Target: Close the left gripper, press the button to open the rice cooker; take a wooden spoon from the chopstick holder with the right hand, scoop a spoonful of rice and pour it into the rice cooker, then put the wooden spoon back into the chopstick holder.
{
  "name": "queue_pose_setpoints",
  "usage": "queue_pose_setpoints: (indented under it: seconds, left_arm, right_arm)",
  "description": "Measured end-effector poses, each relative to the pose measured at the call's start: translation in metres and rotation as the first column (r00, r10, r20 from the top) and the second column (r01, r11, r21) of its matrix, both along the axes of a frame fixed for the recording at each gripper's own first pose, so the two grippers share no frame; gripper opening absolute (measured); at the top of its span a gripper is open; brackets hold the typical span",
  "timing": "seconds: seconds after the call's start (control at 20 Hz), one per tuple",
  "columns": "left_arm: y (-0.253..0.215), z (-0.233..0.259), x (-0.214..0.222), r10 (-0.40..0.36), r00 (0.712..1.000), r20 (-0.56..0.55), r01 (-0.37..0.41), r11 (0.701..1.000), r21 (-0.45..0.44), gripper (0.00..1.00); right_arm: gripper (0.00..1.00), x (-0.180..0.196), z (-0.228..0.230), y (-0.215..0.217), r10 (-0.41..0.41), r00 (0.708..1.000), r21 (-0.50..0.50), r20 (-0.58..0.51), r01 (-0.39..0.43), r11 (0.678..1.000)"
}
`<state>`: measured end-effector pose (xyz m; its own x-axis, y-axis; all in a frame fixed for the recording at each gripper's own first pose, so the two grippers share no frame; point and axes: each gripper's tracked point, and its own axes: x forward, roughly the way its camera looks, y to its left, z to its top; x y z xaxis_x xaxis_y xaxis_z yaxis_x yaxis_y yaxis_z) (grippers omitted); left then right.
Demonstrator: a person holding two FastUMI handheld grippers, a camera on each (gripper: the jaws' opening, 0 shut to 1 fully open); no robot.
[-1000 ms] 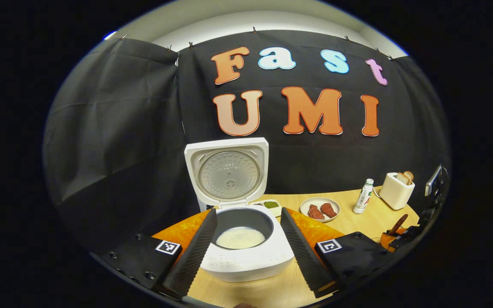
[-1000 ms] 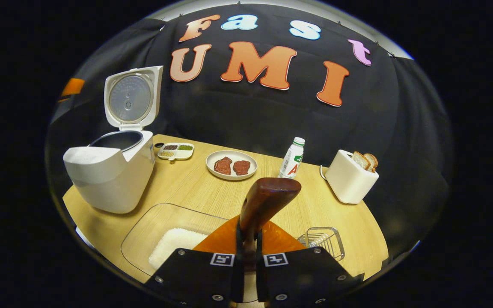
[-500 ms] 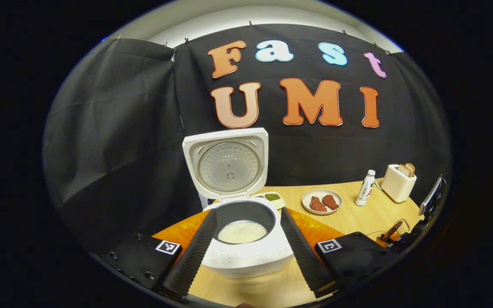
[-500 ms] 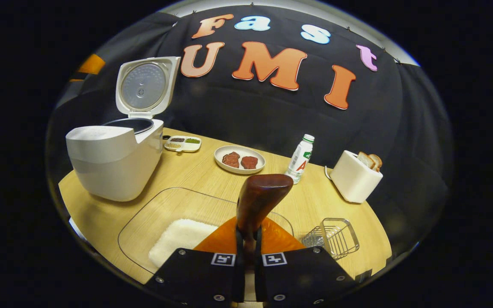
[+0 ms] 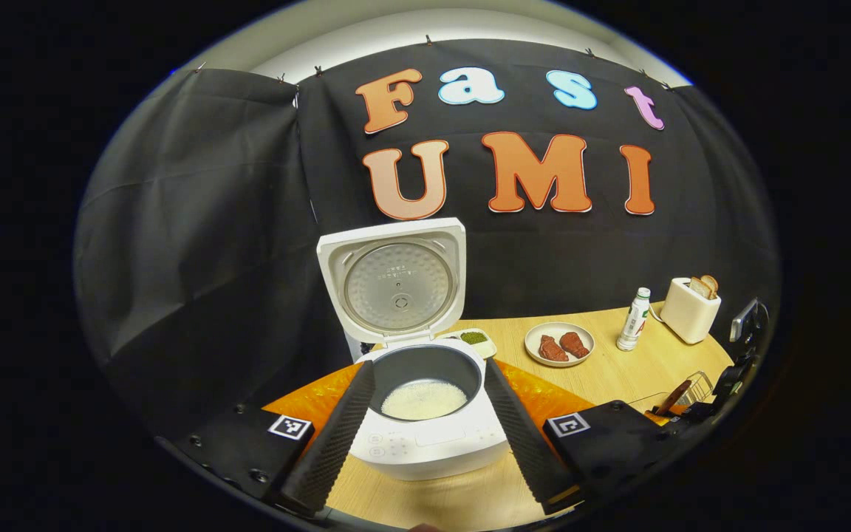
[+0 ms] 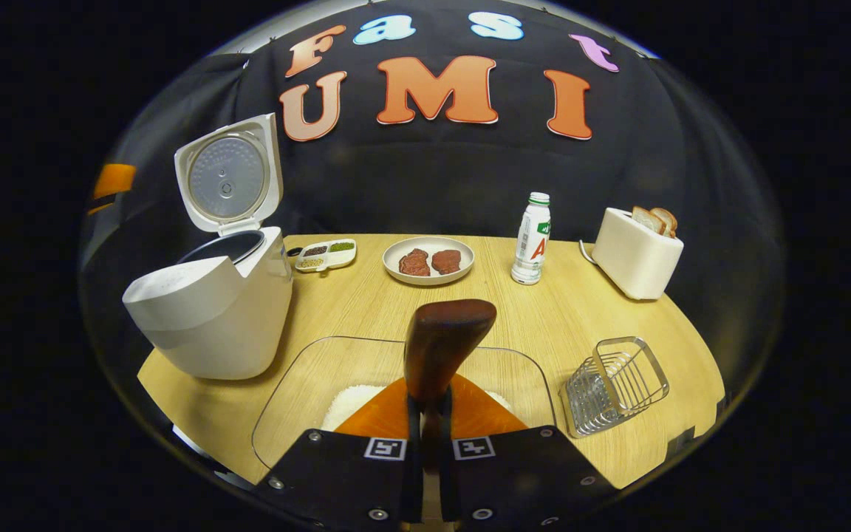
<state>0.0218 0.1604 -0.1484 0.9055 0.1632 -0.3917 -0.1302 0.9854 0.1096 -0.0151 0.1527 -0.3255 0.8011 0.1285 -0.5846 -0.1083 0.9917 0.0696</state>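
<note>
Rice cooker (image 5: pixel 425 414): white, on the wooden table (image 6: pixel 366 303), lid (image 5: pixel 394 284) standing upright and open. The dark inner pot (image 5: pixel 425 373) holds a shallow layer of white rice (image 5: pixel 423 400). In the right gripper view the cooker (image 6: pixel 207 314) sits at the table's left side.

Left gripper (image 5: pixel 425 436): fingers (image 5: pixel 333 440) spread wide apart and holding nothing, hovering just in front of the cooker, which shows between them.

Right gripper (image 6: pixel 429 443): fingers nearly together, clamped on the handle of the wooden spoon (image 6: pixel 444 347), whose dark brown end rises upright between them. It shows small at the far right edge of the left gripper view (image 5: pixel 680 414).

Glass tray (image 6: pixel 300 399): clear, rounded corners, directly below the right gripper, with a heap of white rice (image 6: pixel 348 403) inside.

Chopstick holder (image 6: pixel 614 384): a wire basket lying tilted on the table, just right of the glass tray.

Other items along the back of the table:
- divided condiment dish (image 6: pixel 326 253) with small portions, just beside the cooker;
- round plate (image 6: pixel 429 261) with two reddish pieces of meat;
- white bottle (image 6: pixel 531 238) with a green cap, upright;
- white toaster (image 6: pixel 636 251) with two slices of bread sticking out of the top.
</note>
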Motion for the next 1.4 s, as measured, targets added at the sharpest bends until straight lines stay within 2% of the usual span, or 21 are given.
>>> queue_pose_setpoints:
  seconds: [0.25, 0.35, 0.4, 0.5, 0.65, 0.7, 0.9, 1.05, 1.1, 1.4]
  left_arm:
    - [0.006, -0.007, 0.0, 0.018, 1.0, -0.009, -0.018, 0.999, -0.027, 0.97]
    - [0.009, -0.009, 0.0, 0.024, 1.0, -0.011, -0.024, 0.999, -0.031, 1.0]
    - [0.013, -0.01, -0.001, 0.028, 1.0, -0.012, -0.028, 0.999, -0.031, 0.96]
    - [0.019, -0.012, -0.001, 0.037, 0.999, -0.013, -0.038, 0.999, -0.031, 1.0]
    - [0.027, -0.012, -0.002, 0.054, 0.998, -0.014, -0.054, 0.998, -0.027, 1.0]
    - [0.03, -0.012, -0.003, 0.06, 0.998, -0.007, -0.06, 0.998, -0.02, 0.97]
    - [0.038, -0.011, -0.005, 0.068, 0.998, -0.004, -0.068, 0.998, -0.007, 1.0]
    - [0.04, -0.012, -0.005, 0.071, 0.997, -0.01, -0.071, 0.997, -0.007, 0.97]
    - [0.04, -0.011, -0.005, 0.07, 0.997, -0.009, -0.07, 0.998, -0.004, 1.0]
    - [0.034, -0.008, -0.005, 0.059, 0.998, -0.007, -0.059, 0.998, 0.013, 0.97]
  right_arm:
    - [0.09, -0.001, 0.0, 0.007, 0.001, 0.999, 0.032, -0.036, 0.0, 0.999]
    - [0.09, -0.001, 0.0, 0.011, -0.01, 0.998, 0.07, -0.063, 0.015, 0.997]
    - [0.08, -0.001, -0.001, 0.012, -0.015, 0.997, 0.082, -0.074, 0.021, 0.996]
    - [0.09, 0.0, -0.001, 0.014, -0.026, 0.995, 0.1, -0.094, 0.036, 0.994]
    - [0.09, 0.0, -0.001, 0.02, -0.045, 0.99, 0.163, -0.131, 0.066, 0.984]
    - [0.09, -0.001, -0.002, 0.022, -0.049, 0.989, 0.181, -0.14, 0.074, 0.981]
    - [0.09, -0.001, -0.001, 0.031, -0.055, 0.984, 0.253, -0.169, 0.097, 0.963]
    - [0.09, 0.002, -0.002, 0.032, -0.076, 0.977, 0.306, -0.2, 0.136, 0.942]
    - [0.09, 0.001, -0.003, 0.032, -0.083, 0.974, 0.326, -0.212, 0.15, 0.933]
    - [0.09, -0.001, -0.006, 0.031, -0.101, 0.954, 0.472, -0.284, 0.23, 0.851]
